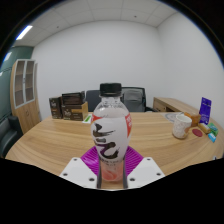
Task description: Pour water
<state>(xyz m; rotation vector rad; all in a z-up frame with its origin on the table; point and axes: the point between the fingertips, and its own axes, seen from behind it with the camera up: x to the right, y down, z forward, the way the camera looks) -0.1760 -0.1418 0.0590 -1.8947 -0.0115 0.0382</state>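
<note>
The hand-held gripper (112,176) is clamped on a clear plastic bottle with a black screw cap and a pink-and-white label (111,135), its two white fingers pressing in from either side low on the bottle's body, with the purple pads (92,158) showing against the label. The bottle stands upright between the fingers and appears to be lifted slightly above the light wooden worktop (55,145), though the wide lens makes it hard to say whether its base is resting on the surface or hanging clear of it.

As for progress, the grasp looks done, and little else. The black cap is still on the bottle, so no water can have left it, and the bottle is not tilted at all. Beyond the fingers and off to the right, a small translucent plastic cup (181,127) stands on the worktop, near some smaller coloured items that are too small to identify; the cup seems the likely vessel to receive the water. It sits well apart from the bottle.

What remains, by this reading, is most of the job: getting the cap off, carrying the bottle over to the cup, and tipping it to pour.
</note>
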